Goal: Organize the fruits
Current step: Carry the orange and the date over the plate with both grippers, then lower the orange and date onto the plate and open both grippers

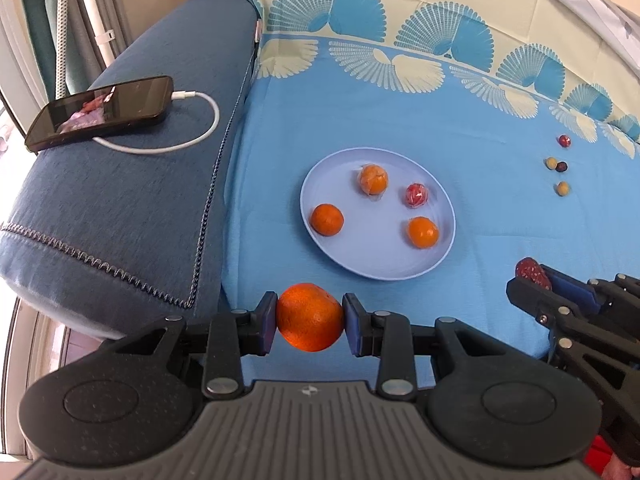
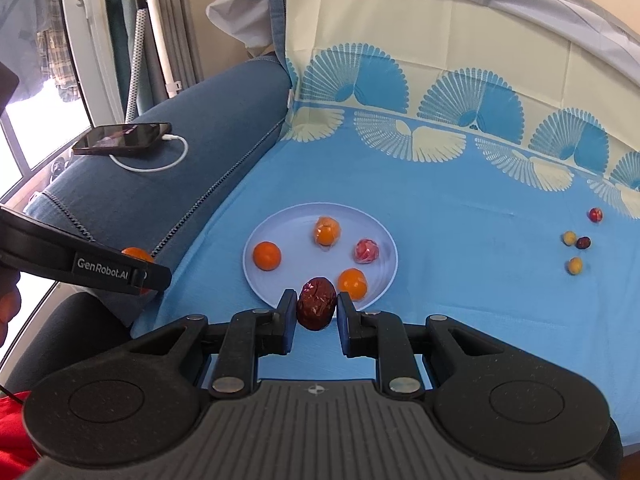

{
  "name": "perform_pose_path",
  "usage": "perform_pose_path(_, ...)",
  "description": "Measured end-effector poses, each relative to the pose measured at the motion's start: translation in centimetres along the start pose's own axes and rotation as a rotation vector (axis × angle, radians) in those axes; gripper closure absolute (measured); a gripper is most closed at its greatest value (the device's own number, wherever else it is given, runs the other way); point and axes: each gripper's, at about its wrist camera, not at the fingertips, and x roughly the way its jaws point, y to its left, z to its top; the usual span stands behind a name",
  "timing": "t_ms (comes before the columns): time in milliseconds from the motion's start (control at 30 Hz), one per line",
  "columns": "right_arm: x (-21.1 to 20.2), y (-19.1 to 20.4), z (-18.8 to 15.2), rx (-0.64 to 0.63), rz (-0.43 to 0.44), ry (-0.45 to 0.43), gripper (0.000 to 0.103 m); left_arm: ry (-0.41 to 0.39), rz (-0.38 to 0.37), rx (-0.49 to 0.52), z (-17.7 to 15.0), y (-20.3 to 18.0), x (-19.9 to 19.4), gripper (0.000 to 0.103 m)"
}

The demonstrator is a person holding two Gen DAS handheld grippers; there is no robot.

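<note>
My left gripper (image 1: 309, 318) is shut on an orange (image 1: 309, 317), held above the blue cloth just short of the pale blue plate (image 1: 320, 252). My right gripper (image 2: 316, 309) is shut on a dark red date (image 2: 316, 303) at the plate's near rim (image 2: 256, 286). On the plate lie two bare oranges (image 1: 327, 220) (image 1: 423, 232), a plastic-wrapped orange (image 1: 373, 179) and a wrapped red fruit (image 1: 417, 195). The right gripper with its date (image 1: 534, 273) shows at the right edge of the left wrist view. The left gripper (image 2: 136, 270) and its orange (image 2: 137, 254) appear at the left of the right wrist view.
Several small fruits lie on the blue cloth far right: a red one (image 1: 564, 141), two yellow ones (image 1: 551, 163) (image 1: 562, 188) and a dark one (image 1: 562, 167). A phone (image 1: 100, 112) on a white cable rests on the blue sofa arm (image 1: 120, 216) to the left.
</note>
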Motion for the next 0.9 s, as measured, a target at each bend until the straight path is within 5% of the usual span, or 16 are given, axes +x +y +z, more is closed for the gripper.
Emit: perform_pose_path(900, 14.2, -2.8, 3.3, 0.006, -0.003, 0.115, 0.081, 0.053, 0.002, 0.058, 9.0, -2.7, 13.1, 0.064)
